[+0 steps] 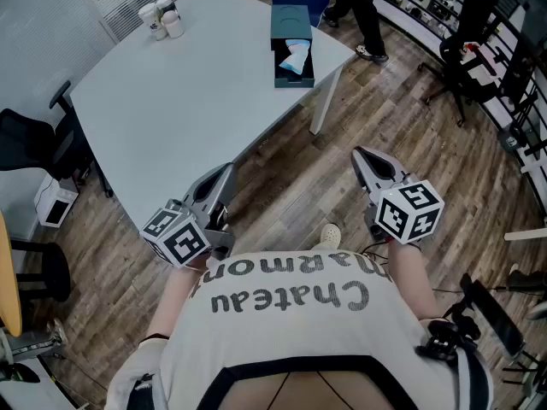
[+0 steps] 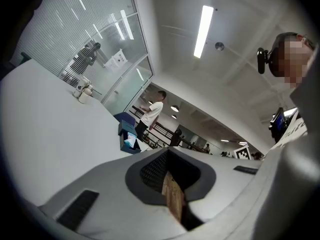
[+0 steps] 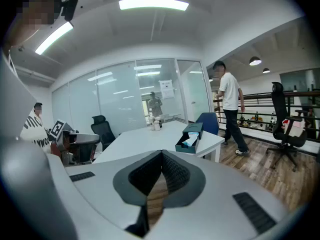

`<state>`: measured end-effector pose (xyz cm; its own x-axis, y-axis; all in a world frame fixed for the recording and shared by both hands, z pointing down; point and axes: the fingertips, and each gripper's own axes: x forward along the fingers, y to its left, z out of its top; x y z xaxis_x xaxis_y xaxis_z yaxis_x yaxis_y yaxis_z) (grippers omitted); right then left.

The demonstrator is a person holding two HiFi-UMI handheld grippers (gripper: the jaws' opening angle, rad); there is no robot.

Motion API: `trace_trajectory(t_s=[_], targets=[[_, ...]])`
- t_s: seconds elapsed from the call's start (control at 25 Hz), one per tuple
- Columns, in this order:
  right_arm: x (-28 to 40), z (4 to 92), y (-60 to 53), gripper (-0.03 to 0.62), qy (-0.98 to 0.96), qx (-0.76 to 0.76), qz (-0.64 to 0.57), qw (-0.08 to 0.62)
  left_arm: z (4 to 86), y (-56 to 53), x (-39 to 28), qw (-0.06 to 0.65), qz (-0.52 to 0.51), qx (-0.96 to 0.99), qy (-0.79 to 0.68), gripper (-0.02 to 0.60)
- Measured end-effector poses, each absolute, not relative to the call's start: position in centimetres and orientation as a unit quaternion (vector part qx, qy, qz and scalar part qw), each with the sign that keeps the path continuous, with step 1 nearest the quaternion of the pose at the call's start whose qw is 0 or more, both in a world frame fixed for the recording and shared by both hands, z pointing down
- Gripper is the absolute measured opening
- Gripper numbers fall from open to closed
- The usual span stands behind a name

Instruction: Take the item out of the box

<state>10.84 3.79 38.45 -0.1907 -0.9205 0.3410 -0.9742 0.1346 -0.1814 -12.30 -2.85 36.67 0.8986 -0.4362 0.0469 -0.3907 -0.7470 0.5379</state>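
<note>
We stand back from the pale grey table (image 1: 171,101), with the left gripper (image 1: 226,171) and right gripper (image 1: 360,155) both empty, jaws together. The open dark teal box (image 1: 291,22) sits at the far corner with the pale blue item (image 1: 297,56) inside. We should step close and part the jaws before reaching in.

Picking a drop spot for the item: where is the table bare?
Bare: the whole middle and near edge of the table, between the bottles at the far-left corner and the open box at the far-right corner. Crowded only there.
</note>
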Motion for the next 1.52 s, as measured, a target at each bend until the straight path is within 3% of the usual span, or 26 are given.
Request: trace_trajectory(t_s=[0.88, 1.52], targets=[[7.0, 39.4, 0.6, 0.000, -0.765, 0.607, 0.200, 0.077, 37.2, -4.8, -15.4, 0.273, -0.044, 0.931, -0.240, 0.012], [13.4, 37.3, -14.4, 0.000, -0.804, 0.565, 0.173, 0.063, 36.2, -16.8, -8.0, 0.242, -0.035, 0.934, -0.259, 0.013]])
